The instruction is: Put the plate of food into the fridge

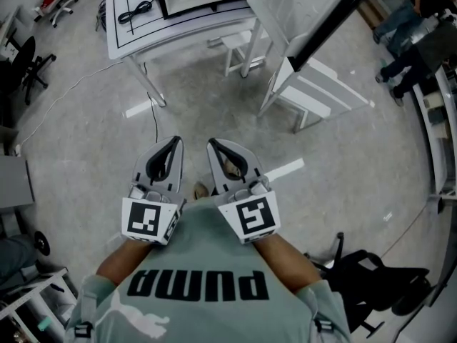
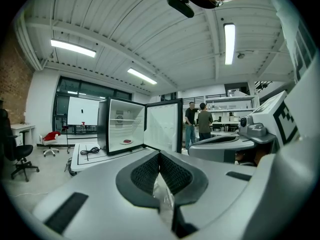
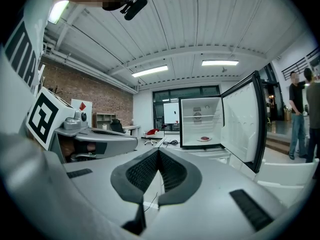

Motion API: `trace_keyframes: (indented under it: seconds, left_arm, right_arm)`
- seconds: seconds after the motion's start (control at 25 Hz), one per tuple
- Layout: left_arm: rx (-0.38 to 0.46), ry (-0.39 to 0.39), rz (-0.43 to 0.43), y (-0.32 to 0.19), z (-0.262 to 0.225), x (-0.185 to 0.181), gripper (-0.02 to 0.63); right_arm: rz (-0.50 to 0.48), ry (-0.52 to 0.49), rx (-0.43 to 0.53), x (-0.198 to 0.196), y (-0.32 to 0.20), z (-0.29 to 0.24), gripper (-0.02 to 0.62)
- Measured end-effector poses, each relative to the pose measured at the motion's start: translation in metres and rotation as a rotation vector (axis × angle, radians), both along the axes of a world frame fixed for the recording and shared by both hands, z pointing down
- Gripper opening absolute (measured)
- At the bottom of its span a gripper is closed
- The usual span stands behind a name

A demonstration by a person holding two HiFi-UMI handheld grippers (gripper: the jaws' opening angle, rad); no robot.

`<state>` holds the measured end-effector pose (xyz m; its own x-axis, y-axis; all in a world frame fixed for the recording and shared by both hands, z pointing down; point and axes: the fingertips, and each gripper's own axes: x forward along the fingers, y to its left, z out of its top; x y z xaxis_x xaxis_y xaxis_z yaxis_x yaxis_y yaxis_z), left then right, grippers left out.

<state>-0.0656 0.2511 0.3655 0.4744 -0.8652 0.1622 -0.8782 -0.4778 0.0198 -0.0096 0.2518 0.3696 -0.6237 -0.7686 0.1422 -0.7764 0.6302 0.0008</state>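
1. Plainly, two grippers are held side by side, close together. The left gripper [image 2: 160, 155] has its jaws pressed together with nothing between them. The right gripper [image 3: 158, 152] is likewise closed and empty.
2. Two marker cubes show, one at the back of each gripper: the left cube [image 1: 146, 220] and the right cube [image 1: 250, 216].
3. One fridge [image 3: 200, 119] stands ahead of both grippers, well apart from them. Its one door [image 3: 240, 126] is swung wide open to the right.
4. One plate [image 3: 204, 139] with reddish food lies on the fridge's bottom, far ahead of either gripper.
5. One table [image 1: 182, 27], white with black lines, bears the fridge. One black cable [image 1: 136, 11] lies on it, left of the fridge.
6. Two people stand beyond the door, ahead and right of the left gripper: one person [image 2: 190, 120] beside a second person [image 2: 204, 121].
7. One black office chair [image 2: 20, 154] stands far left of the left gripper. One white chair [image 1: 321, 91] stands ahead and right of the right gripper, under the door.
8. Below both grippers the floor [image 1: 86, 120] is grey concrete.
9. A brick wall [image 3: 90, 91] runs left of the right gripper, and windows [image 2: 65, 91] stand behind the fridge. Overhead the white ribbed ceiling [image 2: 150, 29] carries three strip lights above the left gripper.
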Motion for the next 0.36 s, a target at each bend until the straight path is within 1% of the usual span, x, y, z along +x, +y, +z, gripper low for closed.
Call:
trace_keyframes:
  seconds: [0.36]
  left_arm:
    - [0.003,-0.018,0.004,-0.0002,-0.0008,0.0099,0.005]
  right_arm:
    - [-0.008,-0.003,-0.002,0.0094,0.0002,0.001,0.003]
